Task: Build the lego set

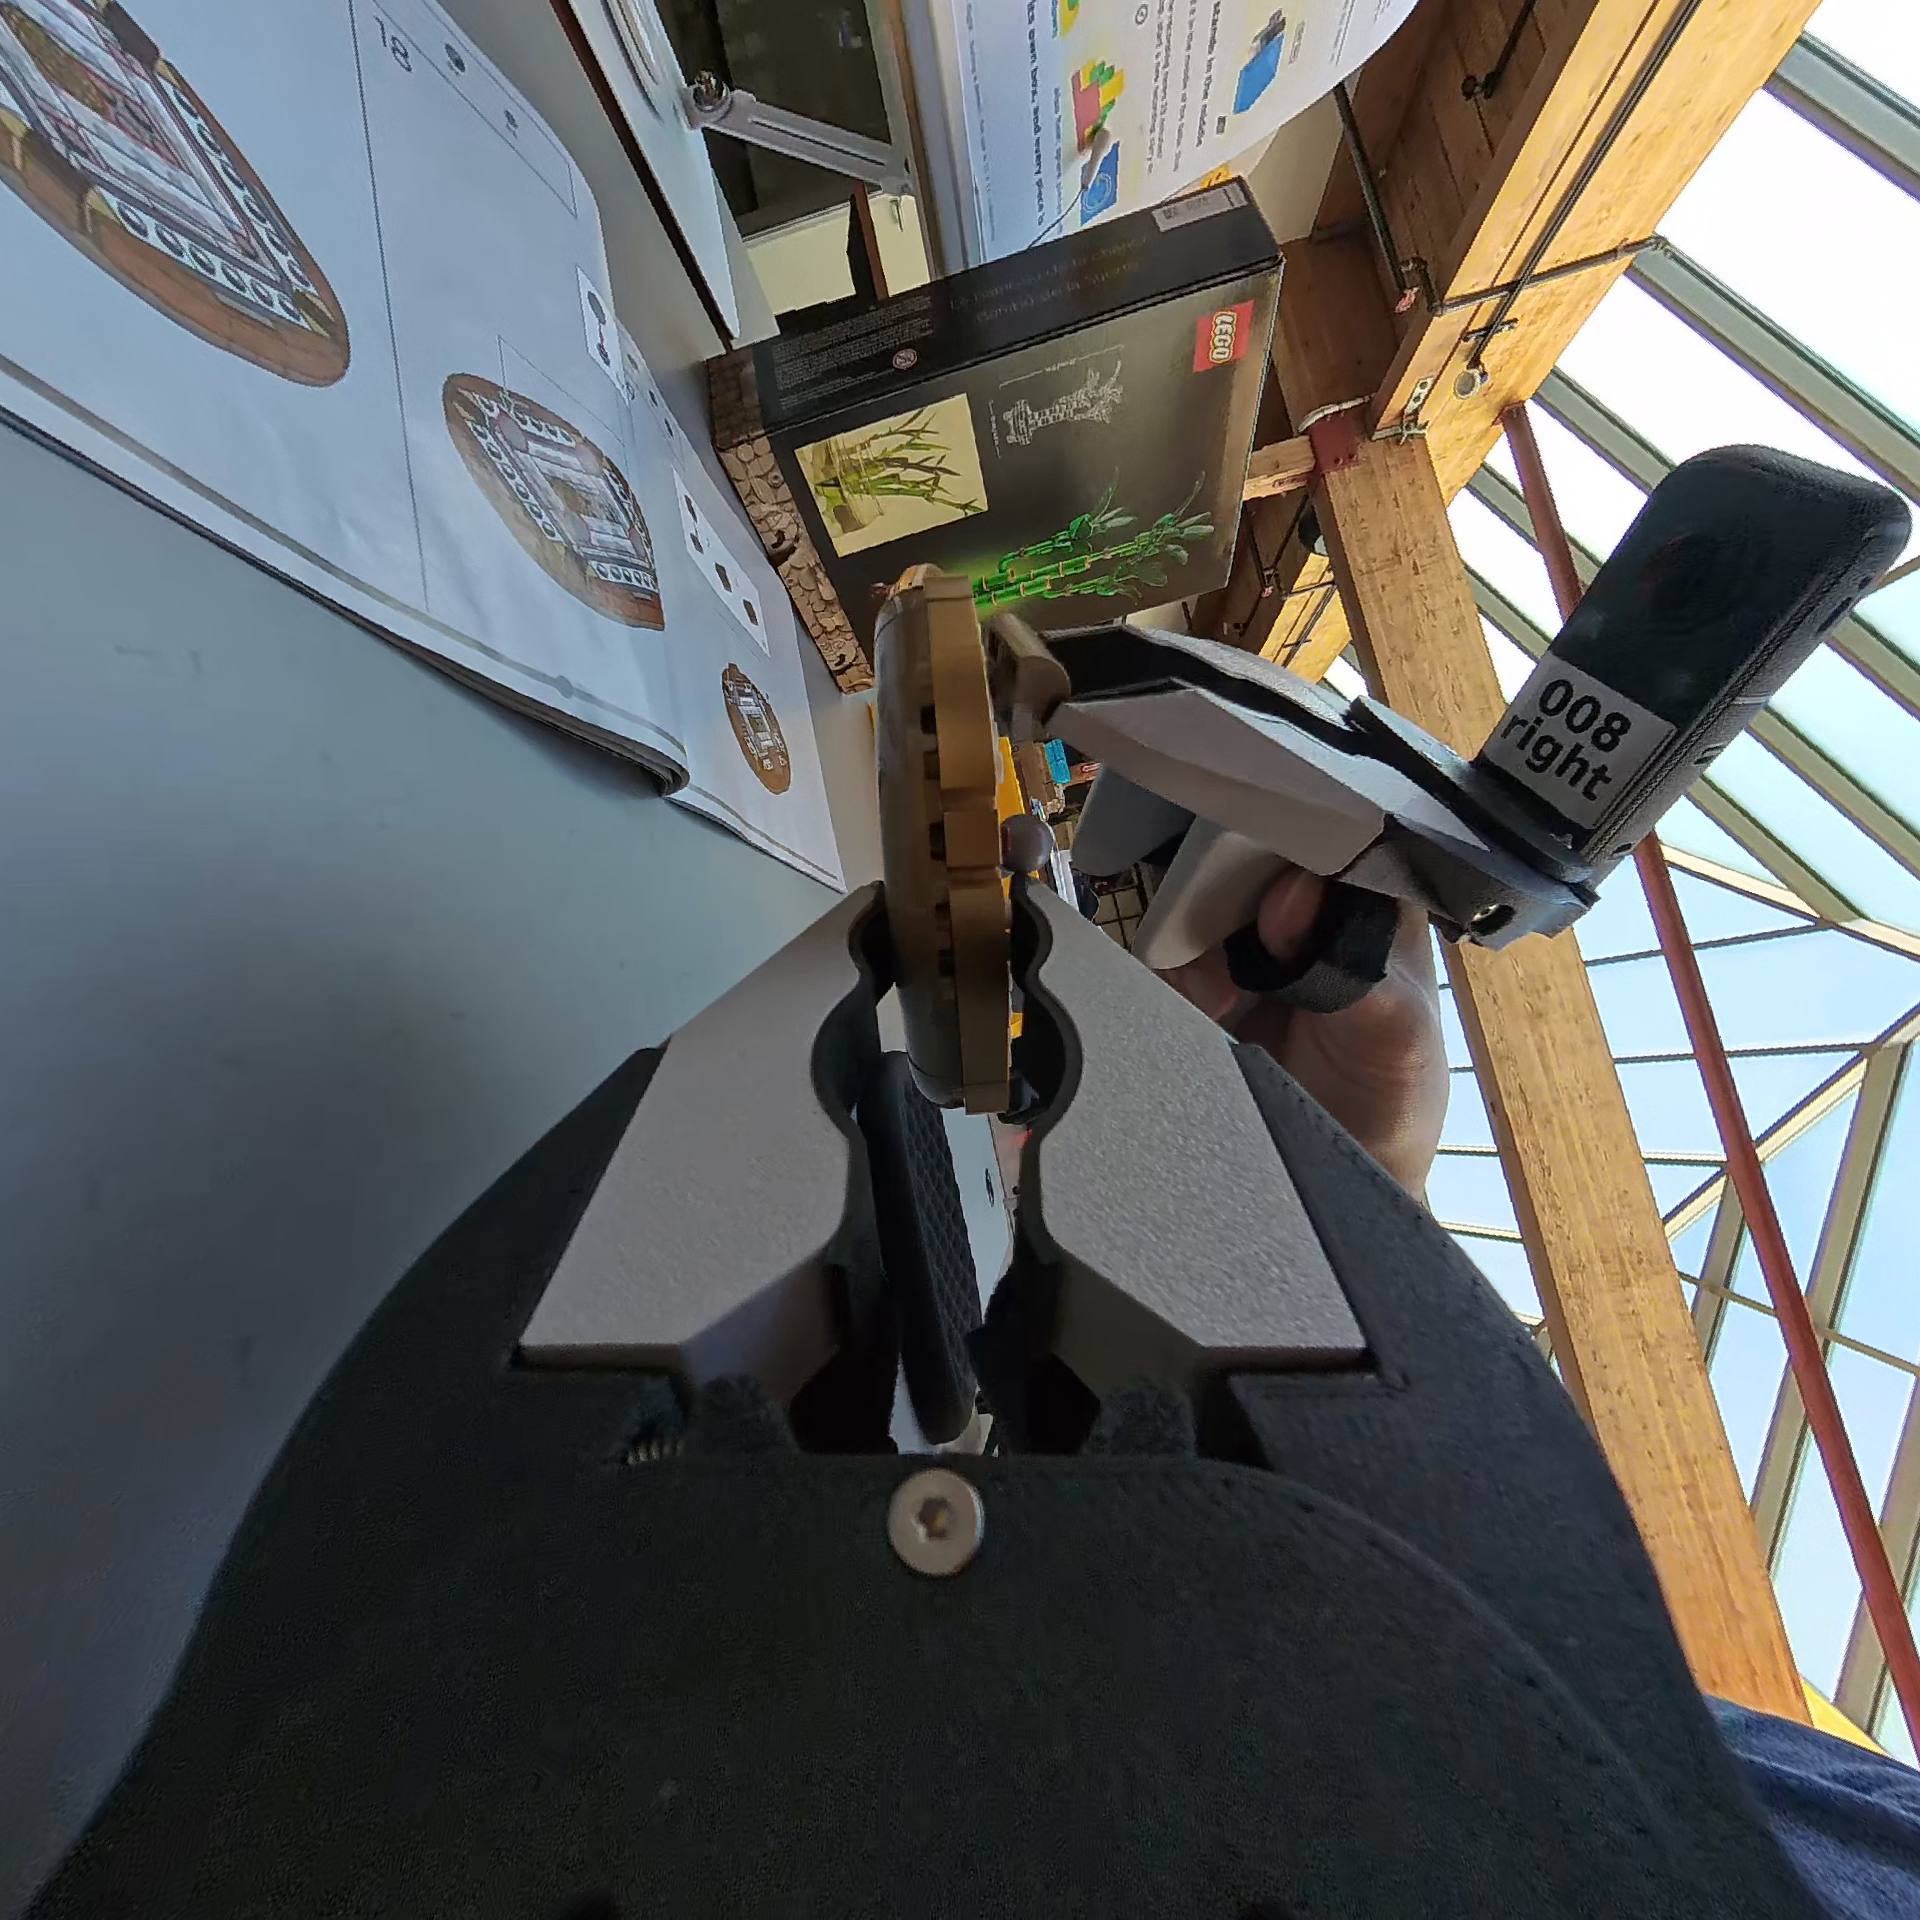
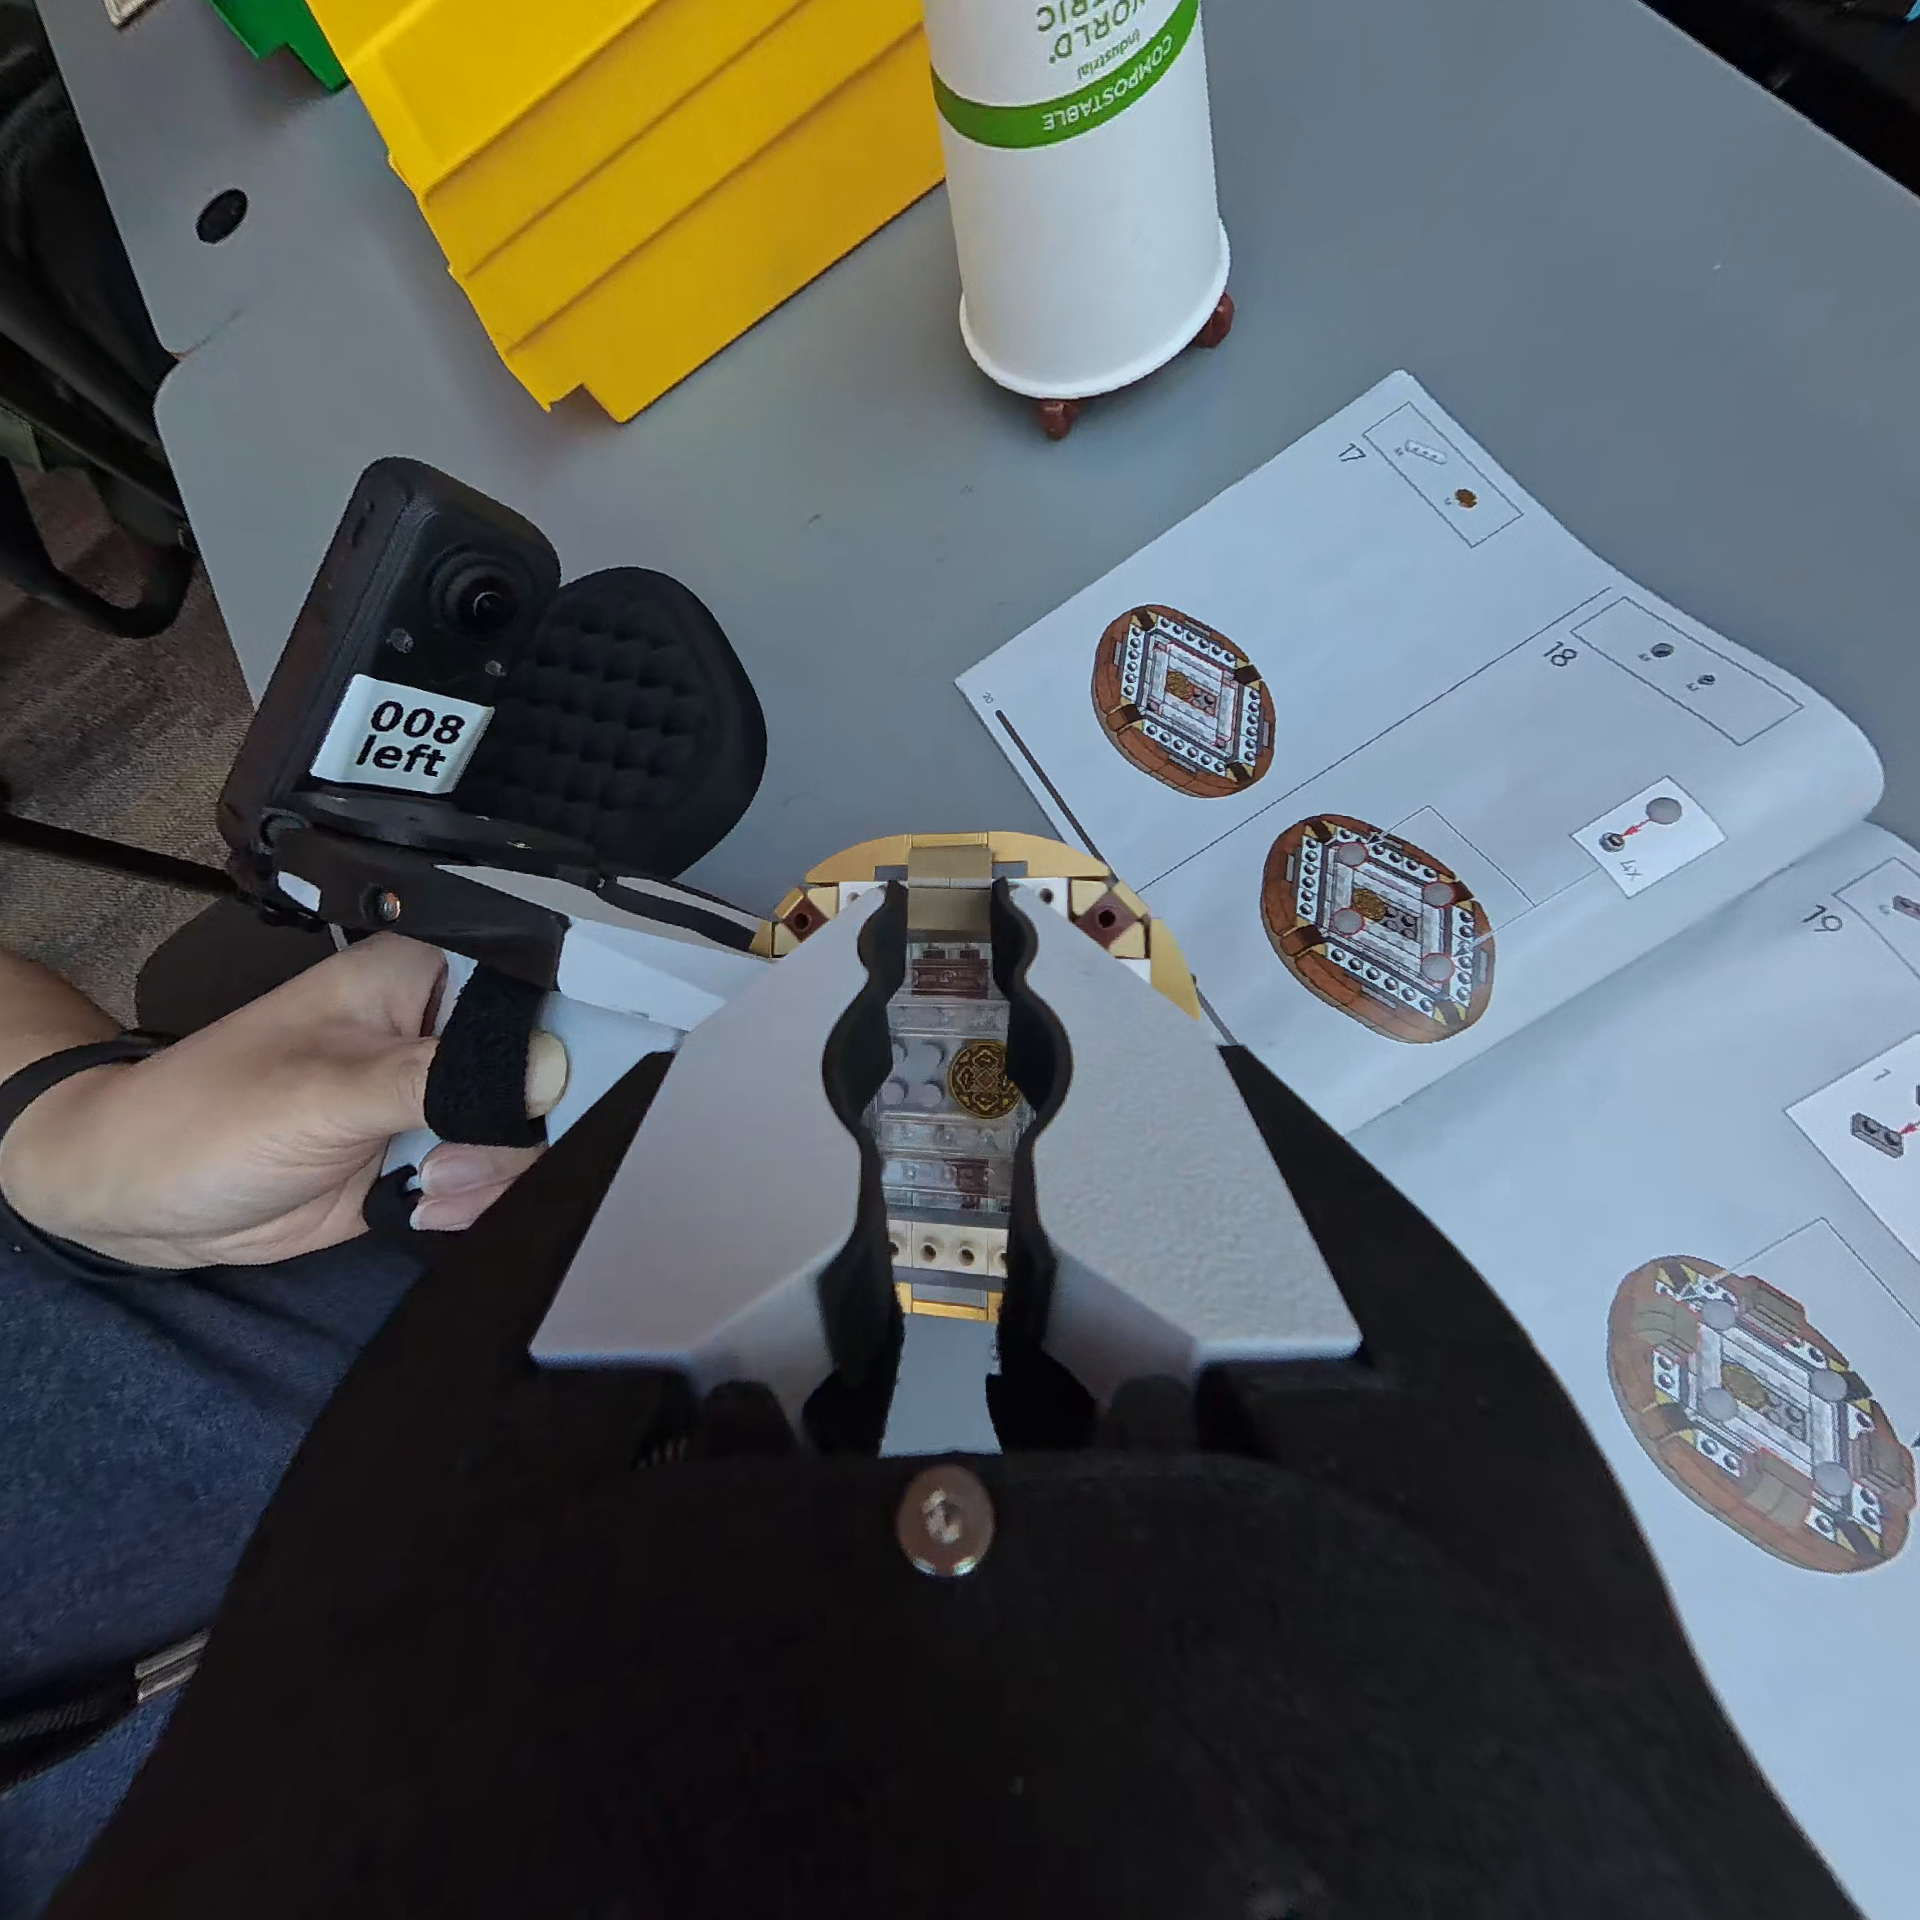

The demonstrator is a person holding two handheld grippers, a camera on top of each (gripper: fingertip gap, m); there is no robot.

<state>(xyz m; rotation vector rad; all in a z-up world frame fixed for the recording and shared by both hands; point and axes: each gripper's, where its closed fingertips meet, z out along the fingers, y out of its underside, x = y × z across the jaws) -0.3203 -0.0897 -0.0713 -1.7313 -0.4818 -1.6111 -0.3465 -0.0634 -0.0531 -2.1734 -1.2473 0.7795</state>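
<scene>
So the left gripper [image 1: 951, 914] has the round lego base [image 1: 940, 831] pinched edge-on between its fingers, dead centre of the left wrist view — all you get there is the tan rim and a small grey ball piece [image 1: 1023, 840] sticking out on the right side. The right gripper [image 1: 1023, 665] comes in from the right of that frame, fingers pressed on a tan curved piece [image 1: 1023, 657] right against the top edge of the base. Behind it stands the dark lego box [image 1: 1023, 436], and the open instruction booklet [image 1: 436, 395] runs across the upper left on the grey table [image 1: 260, 935].

The right wrist view gives the face of the base [image 2: 951, 1081] instead: clear and white bricks, a gold round tile [image 2: 982, 1081] in the middle, brown corners, all framed between the right gripper's [image 2: 948, 904] own fingers. The tan piece [image 2: 948, 883] sits at their tips, at the top rim of the base. The left gripper [image 2: 623, 935] shows at middle left, held by a hand [image 2: 260, 1122]; its tips are hidden there. Only this view has the yellow bins [image 2: 644, 177] top left, the white paper cup [image 2: 1086, 187] top centre with brown lego bits [image 2: 1060, 414] at its foot, and the booklet [image 2: 1455, 831] pages on the right.
</scene>
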